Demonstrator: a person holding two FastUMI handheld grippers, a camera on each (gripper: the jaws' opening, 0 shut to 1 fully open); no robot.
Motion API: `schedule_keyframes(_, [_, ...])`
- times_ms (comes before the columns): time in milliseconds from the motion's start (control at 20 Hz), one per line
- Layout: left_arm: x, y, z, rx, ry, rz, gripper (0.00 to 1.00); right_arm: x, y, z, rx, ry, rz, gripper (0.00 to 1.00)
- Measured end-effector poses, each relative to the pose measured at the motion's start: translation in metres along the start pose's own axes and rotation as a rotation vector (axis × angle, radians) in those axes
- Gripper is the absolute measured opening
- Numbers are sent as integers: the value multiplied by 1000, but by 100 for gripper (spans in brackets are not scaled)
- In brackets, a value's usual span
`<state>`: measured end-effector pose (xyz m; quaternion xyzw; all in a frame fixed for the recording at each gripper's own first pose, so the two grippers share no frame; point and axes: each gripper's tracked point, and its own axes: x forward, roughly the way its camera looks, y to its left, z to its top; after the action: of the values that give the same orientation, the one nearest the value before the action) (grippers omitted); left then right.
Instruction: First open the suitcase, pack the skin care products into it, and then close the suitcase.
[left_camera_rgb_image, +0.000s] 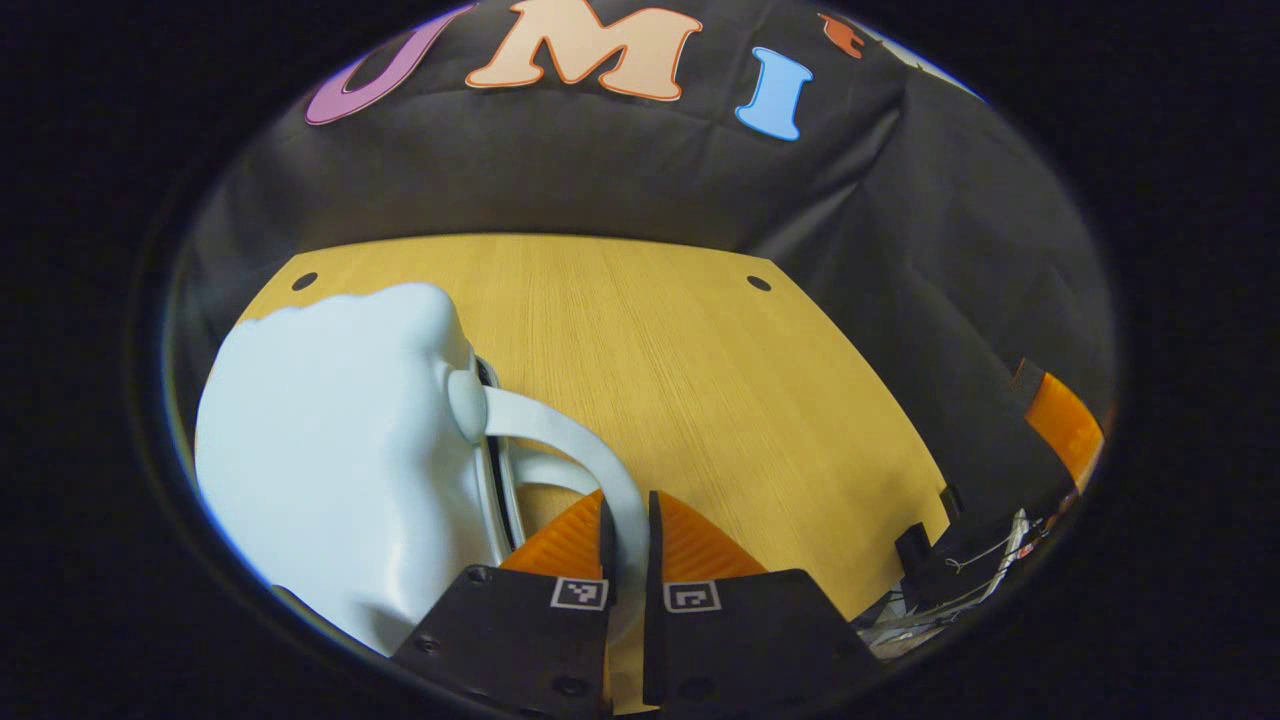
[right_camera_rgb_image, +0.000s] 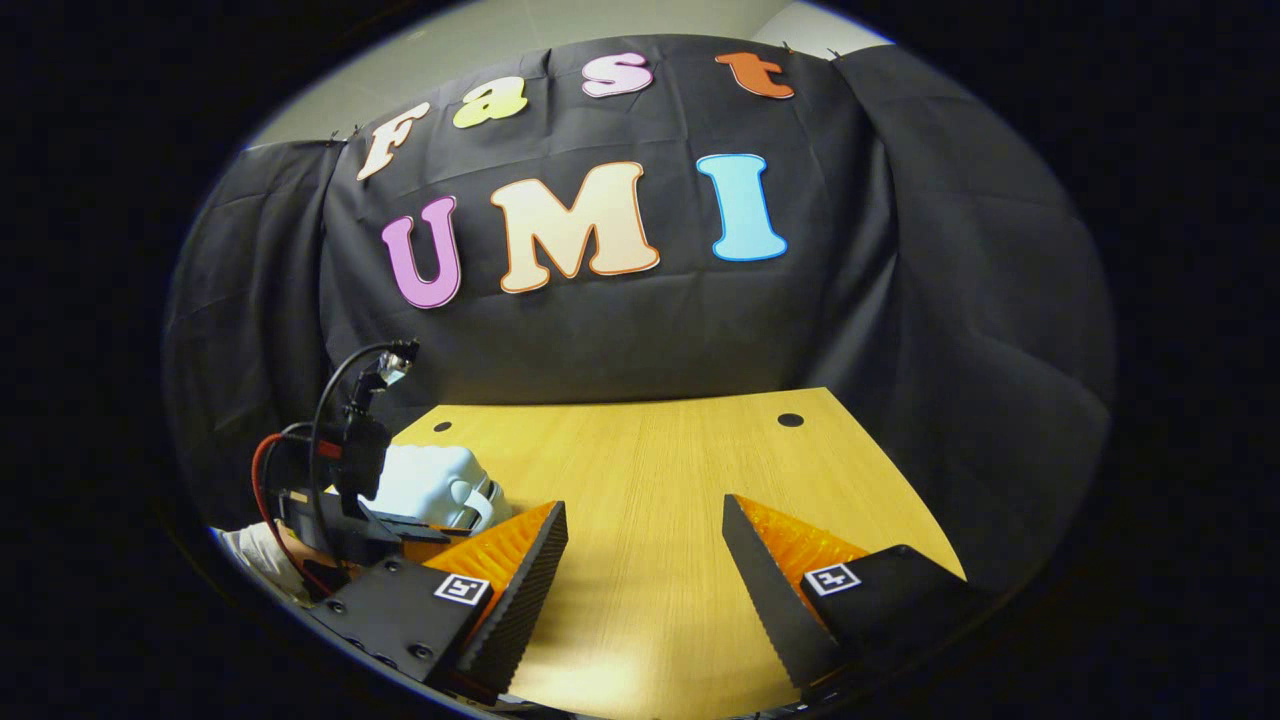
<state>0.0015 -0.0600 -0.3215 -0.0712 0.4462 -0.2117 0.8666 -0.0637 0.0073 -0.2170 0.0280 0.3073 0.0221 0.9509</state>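
In the left gripper view the suitcase (left_camera_rgb_image: 340, 470) stands on the table (left_camera_rgb_image: 680, 360), left of the fingers (left_camera_rgb_image: 560, 545) and just ahead of them. Its handle (left_camera_rgb_image: 590, 455) arches rightward from its side and runs down into the narrow gap between the two fingers, which seem to press on it.

In the right gripper view the table lies ahead of and beneath the wide-apart fingers (right_camera_rgb_image: 520, 570). The suitcase (right_camera_rgb_image: 435, 485) sits beyond the left finger, and the left gripper (right_camera_rgb_image: 375, 540) is just before it.
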Motion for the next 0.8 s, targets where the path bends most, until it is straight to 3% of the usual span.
schedule_keyframes(150, [1,-6,3,41,-29,18,11,-1,-3,4,-4,-9,4,98])
schedule_keyframes(200, [-5,-14,9,61,-58,16,19,0,-4,8,-5,-18,4,98])
schedule_keyframes(250, [-12,-21,16,79,-88,18,47,1,-3,12,-6,-27,6,98])
schedule_keyframes(300, [-19,-25,20,88,-115,29,55,3,-3,15,-5,-37,8,98])
schedule_keyframes(350, [-28,-30,27,86,-153,35,77,4,-2,20,-6,-46,11,98])
schedule_keyframes(450, [-48,-38,47,83,-239,50,100,7,1,30,-6,-68,17,98])
schedule_keyframes(700, [-117,-51,130,181,-509,110,94,9,14,66,-7,-151,30,98])
schedule_keyframes(750, [-134,-52,149,192,-572,126,96,7,19,76,-10,-179,31,93])
schedule_keyframes(800, [-146,-43,162,194,-619,135,95,5,22,87,-9,-209,28,98])
